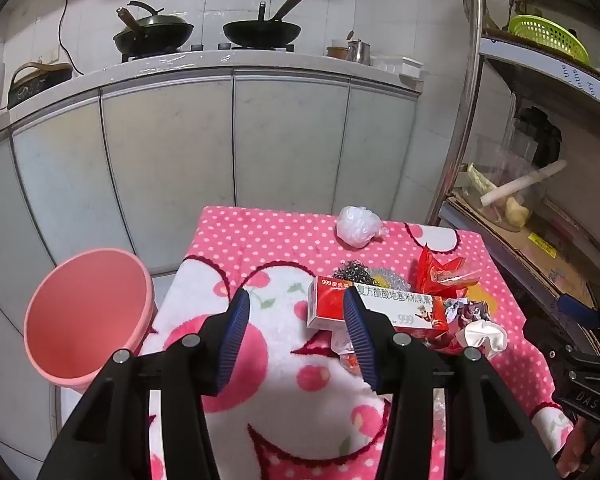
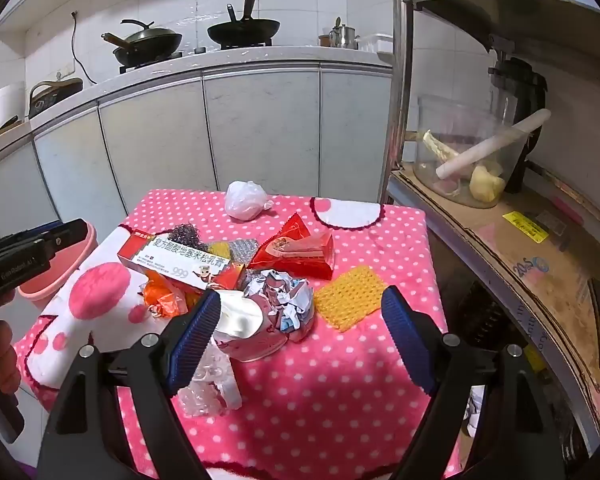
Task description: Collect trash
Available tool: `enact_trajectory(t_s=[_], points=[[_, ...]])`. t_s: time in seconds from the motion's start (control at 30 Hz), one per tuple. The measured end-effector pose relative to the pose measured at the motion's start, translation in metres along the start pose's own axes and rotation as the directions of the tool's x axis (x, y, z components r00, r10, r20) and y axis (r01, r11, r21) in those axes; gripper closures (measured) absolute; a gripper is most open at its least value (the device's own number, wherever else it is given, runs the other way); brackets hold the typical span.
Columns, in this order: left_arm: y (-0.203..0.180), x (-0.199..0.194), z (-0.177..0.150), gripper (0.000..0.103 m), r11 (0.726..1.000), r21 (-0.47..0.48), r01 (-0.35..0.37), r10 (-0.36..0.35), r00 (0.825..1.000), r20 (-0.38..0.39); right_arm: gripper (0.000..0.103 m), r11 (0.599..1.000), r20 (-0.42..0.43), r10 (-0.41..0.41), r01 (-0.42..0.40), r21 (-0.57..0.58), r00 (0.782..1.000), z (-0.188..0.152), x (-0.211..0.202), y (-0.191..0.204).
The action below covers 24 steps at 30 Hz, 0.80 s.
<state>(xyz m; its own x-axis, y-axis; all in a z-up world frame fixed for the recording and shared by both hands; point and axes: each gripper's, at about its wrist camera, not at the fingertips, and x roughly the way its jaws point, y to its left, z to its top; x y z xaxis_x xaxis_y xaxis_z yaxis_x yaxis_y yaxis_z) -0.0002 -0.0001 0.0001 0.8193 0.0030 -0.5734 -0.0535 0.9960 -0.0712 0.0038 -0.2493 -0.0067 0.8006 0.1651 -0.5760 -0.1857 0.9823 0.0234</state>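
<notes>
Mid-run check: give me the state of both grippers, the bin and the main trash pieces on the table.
left gripper: open, empty
right gripper: open, empty
pink bin: open-topped, looks empty
red-and-white box: closed, lying flat
white bag: knotted shut
paper wad: crumpled
red wrapper: torn open

Fuzzy pink polka-dot fleece cloth (image 2: 340,380) is covering the table; glossy red-and-white cardboard box (image 2: 176,262), crinkled shiny red foil wrapper (image 2: 296,252) and smooth matt pink plastic bin (image 1: 88,312) are showing.

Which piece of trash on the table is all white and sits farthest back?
The knotted white plastic bag, alone near the table's far edge; the other trash is colourful and clustered closer.
</notes>
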Motion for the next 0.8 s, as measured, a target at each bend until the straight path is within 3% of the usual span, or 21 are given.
enact_trajectory(t_s=[0.67,0.8], points=[[-0.001,0.01,0.003,0.055,1.0,0.002,0.01,-0.01,1.0,-0.003,0.02,1.0,-0.002,0.003,-0.004,-0.005,1.0,0.001,0.002,0.003],[-0.002,-0.004,0.006,0.055,1.0,0.007,0.003,-0.003,1.0,0.008,0.02,1.0,-0.002,0.003,-0.003,-0.006,1.0,0.001,0.003,0.004]])
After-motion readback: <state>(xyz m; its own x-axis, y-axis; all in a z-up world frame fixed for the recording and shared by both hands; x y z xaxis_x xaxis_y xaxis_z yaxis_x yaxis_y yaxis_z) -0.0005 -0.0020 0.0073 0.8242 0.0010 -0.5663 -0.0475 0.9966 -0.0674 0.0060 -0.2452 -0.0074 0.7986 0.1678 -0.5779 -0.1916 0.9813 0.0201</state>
